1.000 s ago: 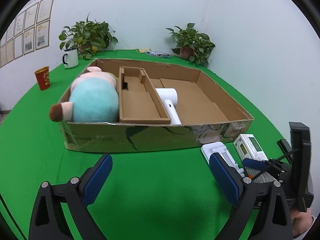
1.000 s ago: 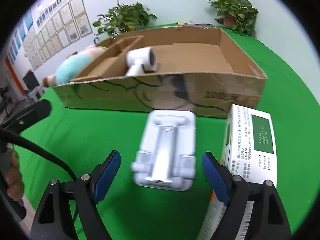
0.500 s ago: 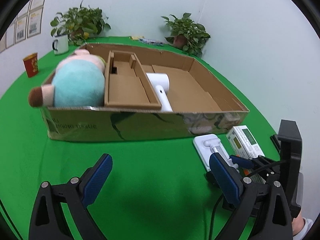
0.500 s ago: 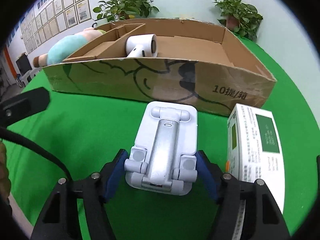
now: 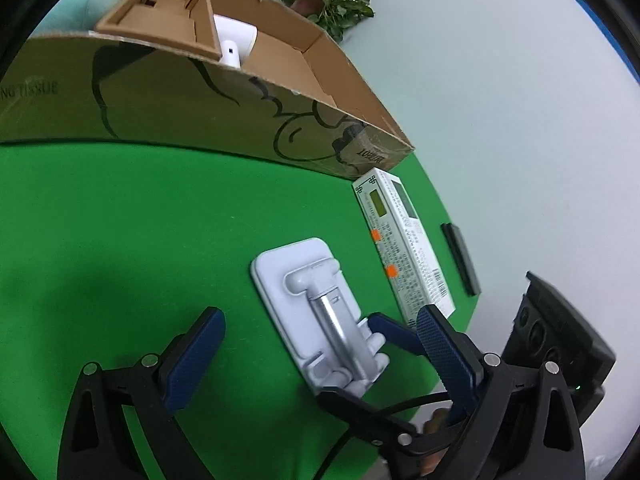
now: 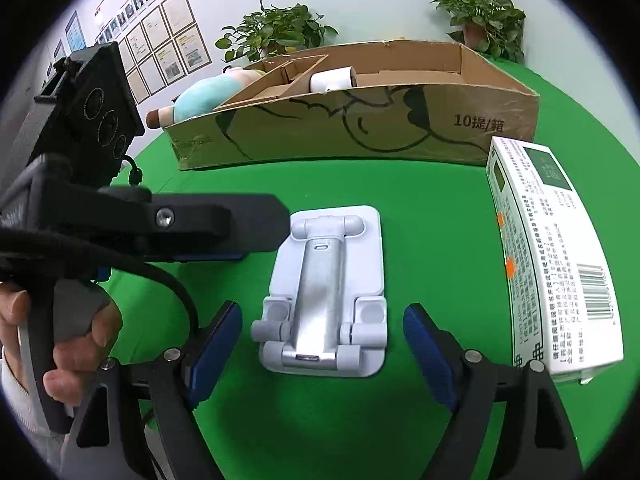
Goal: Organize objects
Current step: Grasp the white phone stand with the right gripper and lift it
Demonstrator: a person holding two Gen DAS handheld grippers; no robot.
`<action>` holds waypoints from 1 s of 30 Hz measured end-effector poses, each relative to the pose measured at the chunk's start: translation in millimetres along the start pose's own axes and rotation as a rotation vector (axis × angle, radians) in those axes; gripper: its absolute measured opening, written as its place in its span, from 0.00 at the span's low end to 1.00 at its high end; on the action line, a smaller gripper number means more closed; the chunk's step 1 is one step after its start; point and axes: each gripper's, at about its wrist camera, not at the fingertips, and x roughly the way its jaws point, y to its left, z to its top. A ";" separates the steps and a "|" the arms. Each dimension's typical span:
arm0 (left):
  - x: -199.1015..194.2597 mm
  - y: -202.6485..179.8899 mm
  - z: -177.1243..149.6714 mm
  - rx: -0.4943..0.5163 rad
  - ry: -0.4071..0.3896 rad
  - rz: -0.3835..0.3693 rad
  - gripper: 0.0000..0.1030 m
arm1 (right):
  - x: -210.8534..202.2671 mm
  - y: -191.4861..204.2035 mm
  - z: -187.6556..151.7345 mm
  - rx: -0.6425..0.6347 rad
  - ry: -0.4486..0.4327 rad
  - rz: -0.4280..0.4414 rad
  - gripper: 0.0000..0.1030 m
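A white and silver folded phone stand [image 6: 326, 292] lies flat on the green table. My right gripper [image 6: 322, 344] straddles its near end and its jaws are opening, both blue pads clear of the stand. My left gripper [image 5: 320, 322] is open and tilted down over the same stand [image 5: 316, 304], which lies between its pads without touching them. In the right wrist view one of the left gripper's black fingers [image 6: 220, 220] reaches in from the left, held by a hand [image 6: 60, 340]. A white printed carton [image 6: 552, 248] lies to the right of the stand.
Behind stands a long cardboard box [image 6: 360, 128] holding a plush toy [image 6: 200, 96], a cardboard insert and a white hair dryer [image 6: 332, 78]. A black bar [image 5: 460, 258] lies near the table's right edge. Potted plants [image 6: 276, 34] stand by the wall.
The right gripper's pads closed in on the stand half a second ago and have spread apart again. The left gripper has tipped down and swung right, over the stand.
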 end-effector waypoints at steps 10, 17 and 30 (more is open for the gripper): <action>9.1 4.7 3.8 -0.081 -0.007 -0.036 0.75 | 11.1 16.4 1.4 -0.093 -0.015 -0.037 0.80; 10.1 4.7 5.5 -0.119 -0.008 -0.009 0.69 | 12.9 20.0 -2.7 -0.131 -0.034 -0.125 0.66; 12.0 -0.6 5.0 -0.128 -0.010 0.073 0.62 | -1.8 -5.3 0.6 0.118 -0.028 0.075 0.65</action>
